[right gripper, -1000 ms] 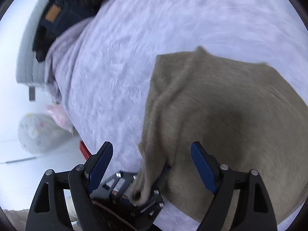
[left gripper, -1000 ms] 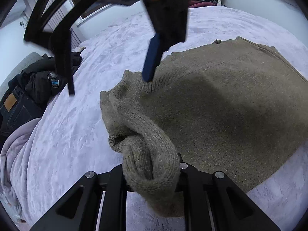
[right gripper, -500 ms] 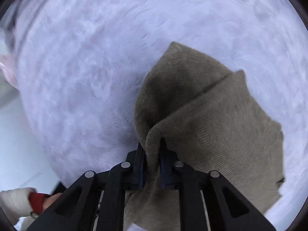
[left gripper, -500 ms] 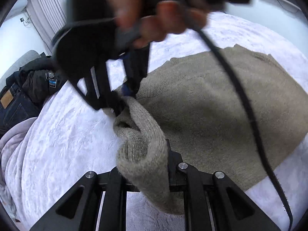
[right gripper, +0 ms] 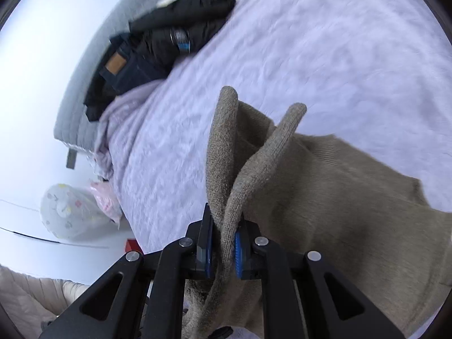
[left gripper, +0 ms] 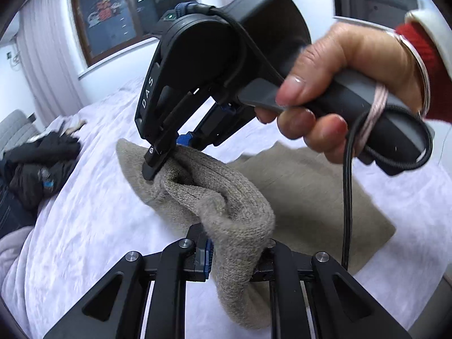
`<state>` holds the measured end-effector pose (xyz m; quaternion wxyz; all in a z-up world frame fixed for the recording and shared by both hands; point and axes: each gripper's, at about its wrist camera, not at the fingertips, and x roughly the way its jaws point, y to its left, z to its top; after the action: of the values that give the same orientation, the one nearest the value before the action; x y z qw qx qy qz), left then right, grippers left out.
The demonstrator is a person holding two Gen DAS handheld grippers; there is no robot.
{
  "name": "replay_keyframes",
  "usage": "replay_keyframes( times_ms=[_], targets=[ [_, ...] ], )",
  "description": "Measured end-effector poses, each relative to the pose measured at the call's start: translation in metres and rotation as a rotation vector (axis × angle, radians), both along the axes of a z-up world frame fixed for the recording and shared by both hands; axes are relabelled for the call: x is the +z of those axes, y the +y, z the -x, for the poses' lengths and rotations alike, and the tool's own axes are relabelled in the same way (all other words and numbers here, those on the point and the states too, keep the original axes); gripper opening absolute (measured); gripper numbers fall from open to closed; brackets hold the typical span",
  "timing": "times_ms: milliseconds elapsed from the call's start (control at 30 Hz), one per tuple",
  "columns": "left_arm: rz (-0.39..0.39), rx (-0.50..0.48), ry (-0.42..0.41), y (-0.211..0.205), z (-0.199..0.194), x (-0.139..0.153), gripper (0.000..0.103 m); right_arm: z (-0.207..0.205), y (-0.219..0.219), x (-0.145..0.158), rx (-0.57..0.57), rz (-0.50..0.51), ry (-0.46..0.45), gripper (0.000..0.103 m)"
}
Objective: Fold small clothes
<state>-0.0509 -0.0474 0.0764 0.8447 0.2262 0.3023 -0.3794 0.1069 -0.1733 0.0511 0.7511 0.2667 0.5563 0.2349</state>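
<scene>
An olive knitted sweater (left gripper: 310, 186) is pinched at two bunched folds by the left gripper (left gripper: 234, 257) and right gripper (right gripper: 223, 248), apparently lifted off the bed (right gripper: 310, 42).

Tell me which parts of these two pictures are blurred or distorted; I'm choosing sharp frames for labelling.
Left wrist view: the knit sweater at the left gripper is sharp; the bed cover is smeared by motion; the window frame bows from the fisheye. Right wrist view: the fabric in the right gripper is crisp; the dark clothes pile is softly blurred.
</scene>
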Motion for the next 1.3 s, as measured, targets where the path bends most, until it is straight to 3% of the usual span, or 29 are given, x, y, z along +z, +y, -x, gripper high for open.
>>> replay_keyframes(
  times_ms=[100,267,400,567,700,867,933,1133,1167,1300],
  targets=[
    [0.005,-0.084,-0.028,-0.031,0.018,0.009,0.017,0.026,-0.044,0.021,-0.076,-0.034,-0.062,0.013],
    [-0.010,-0.222,-0.026,-0.082,0.057,0.003,0.017,0.077,-0.113,0.025,-0.224,-0.060,-0.100,0.013],
    [-0.053,-0.309,-0.006,-0.117,0.086,-0.022,0.017,0.119,-0.155,0.000,-0.356,-0.052,-0.075,0.013],
    [-0.150,-0.376,0.056,-0.140,0.112,-0.067,0.017,0.157,-0.186,-0.065,-0.471,-0.031,0.024,0.013],
    [-0.203,-0.396,0.064,-0.139,0.124,-0.087,0.017,0.179,-0.206,-0.114,-0.557,-0.148,0.094,0.017],
    [-0.202,-0.417,0.070,-0.138,0.130,-0.083,0.017,0.177,-0.225,-0.129,-0.660,-0.422,0.041,0.028],
    [-0.203,-0.426,0.060,-0.139,0.120,-0.080,0.017,0.167,-0.231,-0.128,-0.666,-0.481,0.005,0.028],
    [-0.203,-0.461,0.078,-0.134,0.115,-0.091,0.017,0.166,-0.231,-0.074,-0.584,-0.464,-0.254,0.024],
    [-0.216,-0.463,0.083,-0.136,0.117,-0.095,0.017,0.168,-0.232,-0.072,-0.591,-0.455,-0.264,0.024],
    [-0.224,-0.451,0.095,-0.140,0.117,-0.100,0.017,0.167,-0.239,-0.097,-0.649,-0.266,-0.093,0.027]
  ],
)
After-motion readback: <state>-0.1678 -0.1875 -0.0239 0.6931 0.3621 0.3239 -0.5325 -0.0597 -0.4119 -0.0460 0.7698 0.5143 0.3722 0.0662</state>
